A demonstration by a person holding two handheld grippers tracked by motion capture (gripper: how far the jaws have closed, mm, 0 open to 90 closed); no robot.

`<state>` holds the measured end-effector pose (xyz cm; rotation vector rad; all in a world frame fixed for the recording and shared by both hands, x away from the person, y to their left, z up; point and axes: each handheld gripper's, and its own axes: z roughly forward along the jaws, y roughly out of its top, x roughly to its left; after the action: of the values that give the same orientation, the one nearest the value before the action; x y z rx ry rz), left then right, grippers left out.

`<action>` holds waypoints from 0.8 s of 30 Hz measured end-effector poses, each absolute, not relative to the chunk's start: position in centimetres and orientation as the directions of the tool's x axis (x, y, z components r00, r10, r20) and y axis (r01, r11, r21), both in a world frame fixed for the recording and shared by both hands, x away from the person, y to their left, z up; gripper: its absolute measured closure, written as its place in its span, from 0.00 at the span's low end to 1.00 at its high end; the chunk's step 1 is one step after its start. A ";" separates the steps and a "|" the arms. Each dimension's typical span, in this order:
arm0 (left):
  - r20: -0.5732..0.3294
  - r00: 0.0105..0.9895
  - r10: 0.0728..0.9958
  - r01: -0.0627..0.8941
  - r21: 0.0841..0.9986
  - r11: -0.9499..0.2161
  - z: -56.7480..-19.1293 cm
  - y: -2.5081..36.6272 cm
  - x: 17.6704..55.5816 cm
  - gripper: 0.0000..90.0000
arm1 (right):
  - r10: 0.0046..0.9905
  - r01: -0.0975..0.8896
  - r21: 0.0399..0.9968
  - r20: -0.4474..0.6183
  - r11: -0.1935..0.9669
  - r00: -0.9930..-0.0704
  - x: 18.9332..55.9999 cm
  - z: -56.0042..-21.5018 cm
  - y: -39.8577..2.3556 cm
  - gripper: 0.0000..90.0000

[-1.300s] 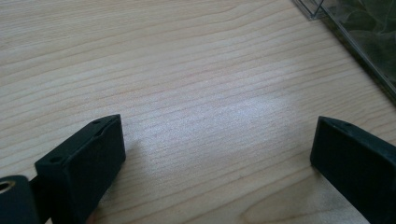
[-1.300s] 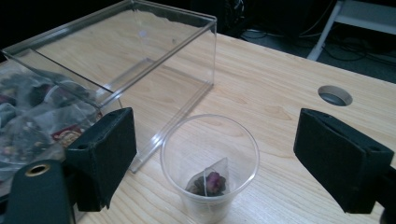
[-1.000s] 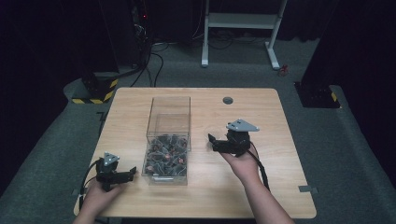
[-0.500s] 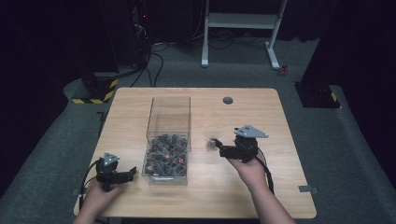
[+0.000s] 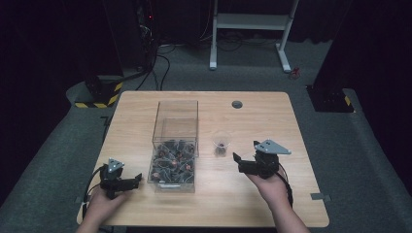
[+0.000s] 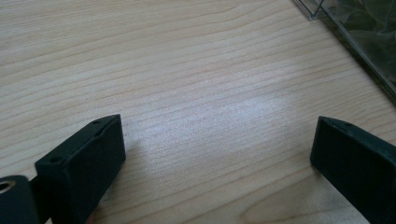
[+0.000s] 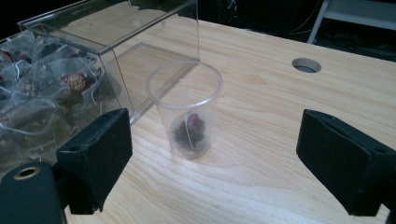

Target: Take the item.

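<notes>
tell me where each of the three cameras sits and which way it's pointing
High view: fixed above the person's side, looking forward and down on the table; both forearms, left gripper and right gripper show.
Left gripper view: low over bare wood, its open jaws rising from the bottom, clear box at the edge.
Right gripper view: looks between open jaws at the plastic cup holding a tea bag.
Shared: the box appears in all three.

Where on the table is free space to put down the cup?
Bare wood lies right of the cup toward the table edge, and behind it near the round hole. It is crowded between cup and clear box.
</notes>
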<state>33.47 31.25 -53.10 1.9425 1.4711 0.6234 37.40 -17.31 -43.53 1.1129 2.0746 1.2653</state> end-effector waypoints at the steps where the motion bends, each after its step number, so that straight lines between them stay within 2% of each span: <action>1: 0.007 0.271 0.963 0.672 0.715 -0.194 -53.1 31.3 33.5 0.04 | 0.826 0.397 0.884 0.022 0.247 -0.564 37.2 -43.6 -17.5 0.12; 12: 0.006 0.270 0.963 0.672 0.715 -0.193 -53.1 31.3 33.5 0.04 | 0.832 0.420 0.864 0.002 0.278 -0.555 35.7 -45.3 -19.3 0.12; 24: 0.001 0.267 0.964 0.671 0.717 -0.187 -53.1 31.2 33.5 0.04 | 0.844 0.493 0.808 -0.008 0.322 -0.537 34.4 -48.9 -20.8 0.13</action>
<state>33.48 31.23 -53.12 1.9374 1.4722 0.6241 34.40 -20.83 -48.85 1.1807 2.1616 1.0938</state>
